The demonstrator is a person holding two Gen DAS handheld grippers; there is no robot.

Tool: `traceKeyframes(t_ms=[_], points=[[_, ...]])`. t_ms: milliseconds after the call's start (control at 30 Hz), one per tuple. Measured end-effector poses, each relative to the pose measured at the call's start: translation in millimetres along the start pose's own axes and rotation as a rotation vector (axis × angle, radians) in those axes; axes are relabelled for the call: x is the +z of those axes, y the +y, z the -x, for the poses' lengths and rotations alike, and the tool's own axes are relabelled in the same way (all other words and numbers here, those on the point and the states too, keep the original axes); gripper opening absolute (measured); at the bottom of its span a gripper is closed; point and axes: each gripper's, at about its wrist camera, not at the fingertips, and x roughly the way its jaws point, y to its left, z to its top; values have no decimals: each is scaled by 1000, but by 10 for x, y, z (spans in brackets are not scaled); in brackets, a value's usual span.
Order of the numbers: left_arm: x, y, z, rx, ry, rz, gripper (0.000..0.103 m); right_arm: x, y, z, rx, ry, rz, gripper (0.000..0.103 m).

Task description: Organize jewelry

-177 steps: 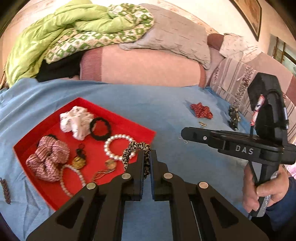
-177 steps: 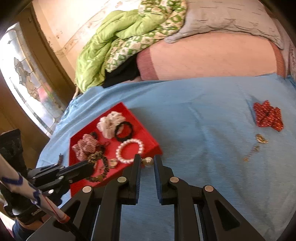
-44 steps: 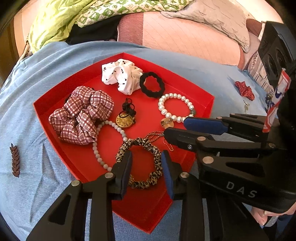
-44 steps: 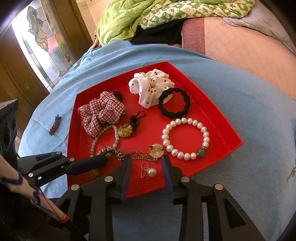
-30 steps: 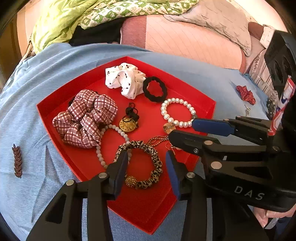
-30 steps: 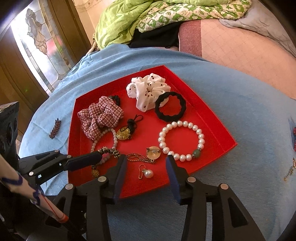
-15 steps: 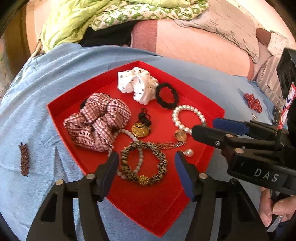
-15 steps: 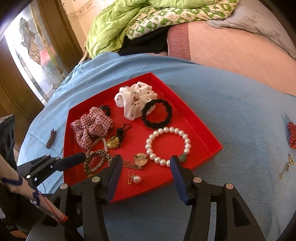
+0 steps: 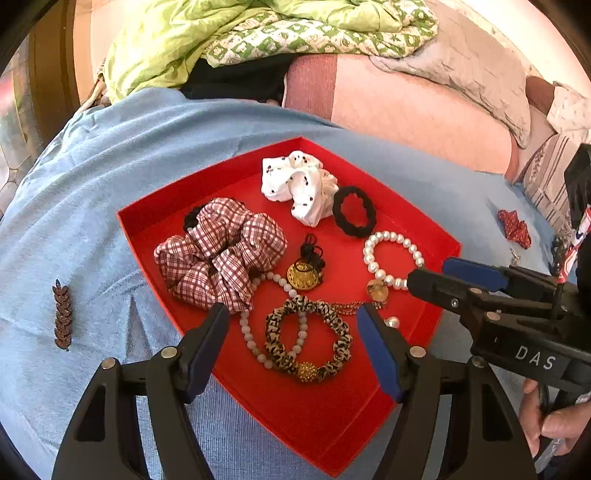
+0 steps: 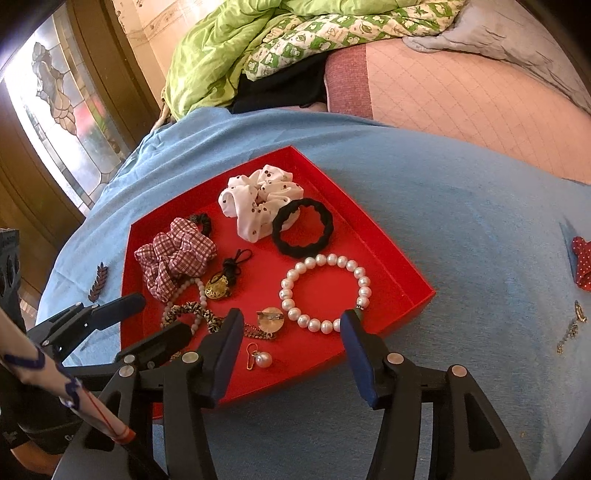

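A red tray (image 9: 325,424) (image 10: 399,269) lies on the blue bedspread. It holds a plaid scrunchie (image 9: 218,254), a white scrunchie (image 9: 299,184), a black hair tie (image 9: 354,216), a pearl bracelet (image 9: 388,258) (image 10: 325,291), a leopard bracelet (image 9: 306,336) and a pearl earring (image 10: 262,359). My left gripper (image 9: 291,336) is open and empty above the leopard bracelet. My right gripper (image 10: 290,341) is open and empty over the tray's near edge, and shows in the left wrist view (image 9: 439,275).
A brown leaf-shaped clip (image 9: 62,314) (image 10: 98,282) lies on the bedspread left of the tray. A red dotted bow (image 9: 515,229) (image 10: 583,266) and a gold chain piece (image 10: 570,326) lie to the right. Green bedding (image 9: 221,33) and pillows are piled behind.
Both grippers were shut on pieces 5.9 s ago; the leopard bracelet and pearl earring now lie in the tray. Both grippers have opened wider and drawn back from the tray.
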Motion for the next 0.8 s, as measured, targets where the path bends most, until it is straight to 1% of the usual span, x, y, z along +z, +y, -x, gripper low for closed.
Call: traceKeyframes(t_ms=[233, 300, 433, 533, 600, 733, 767, 800], points=[[6, -44, 42, 51, -25, -14, 77, 5, -30, 48, -7, -13, -4, 59], [10, -34, 45, 57, -28, -13, 78, 8, -37, 62, -14, -18, -2, 60], [18, -11, 53, 85, -39, -5, 80, 18, -43, 112, -39, -38, 3, 69], [28, 9, 62, 108, -48, 1, 80, 25, -50, 137, -65, -48, 6, 78], [36, 25, 68, 122, -54, 8, 81, 29, -60, 139, -75, -50, 3, 79], [58, 64, 94, 153, -68, 26, 84, 30, -60, 126, -123, -53, 12, 84], [65, 74, 107, 166, -77, 30, 84, 29, -49, 128, -148, -59, 23, 85], [73, 84, 120, 178, -84, 33, 85, 27, -16, 133, -196, -72, 50, 86]])
